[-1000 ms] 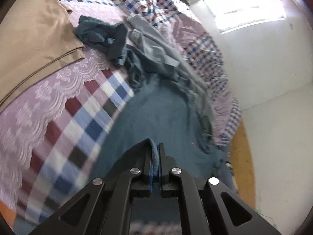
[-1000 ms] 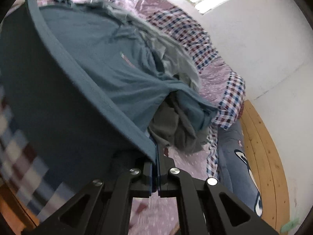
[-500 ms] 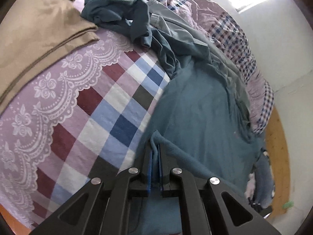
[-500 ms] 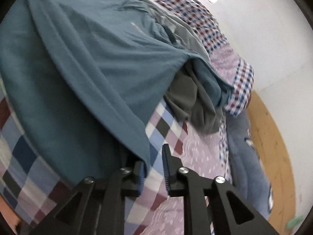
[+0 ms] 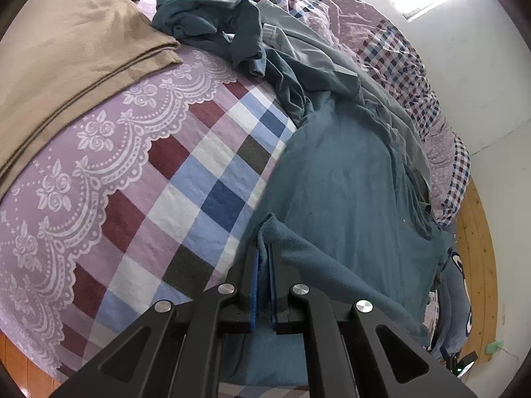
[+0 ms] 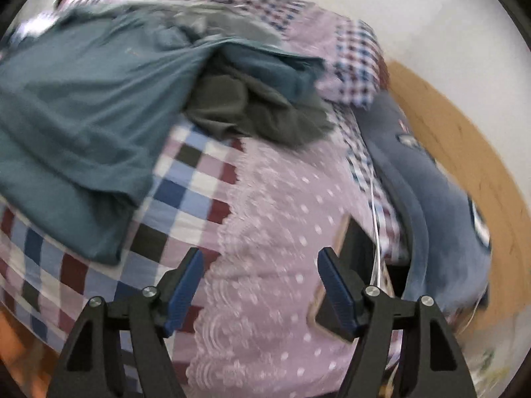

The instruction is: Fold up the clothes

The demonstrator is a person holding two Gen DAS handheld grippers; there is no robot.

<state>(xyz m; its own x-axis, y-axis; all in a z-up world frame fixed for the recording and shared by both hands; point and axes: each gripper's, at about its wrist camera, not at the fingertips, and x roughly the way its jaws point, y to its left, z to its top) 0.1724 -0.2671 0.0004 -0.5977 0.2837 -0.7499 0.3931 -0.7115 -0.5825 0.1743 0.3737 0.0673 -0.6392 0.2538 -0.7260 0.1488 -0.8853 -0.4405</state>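
Note:
A teal fleece garment [image 5: 348, 192] lies spread on the checked bedspread [image 5: 199, 152]. My left gripper [image 5: 264, 255] is shut on a corner of it near the bed's front edge, and the cloth bunches up between the blue pads. In the right wrist view the same teal garment [image 6: 76, 106] lies at the left, flat on the bed. My right gripper [image 6: 260, 268] stands wide open above the lilac lace part of the bedspread [image 6: 275, 219], empty and clear of the cloth.
A folded tan garment [image 5: 66, 53] lies at the far left. A crumpled teal piece [image 5: 212, 30] and a grey garment [image 5: 318, 59] sit behind. A dark grey cloth [image 6: 252, 112] lies beyond the right gripper. A blue blanket [image 6: 431, 199] hangs off the bed over the wooden floor [image 6: 471, 139].
My right gripper has let go of the teal garment's edge, opened wide and swung right. The raised cloth has dropped flat onto the bed. My left gripper keeps its hold, lower and nearer.

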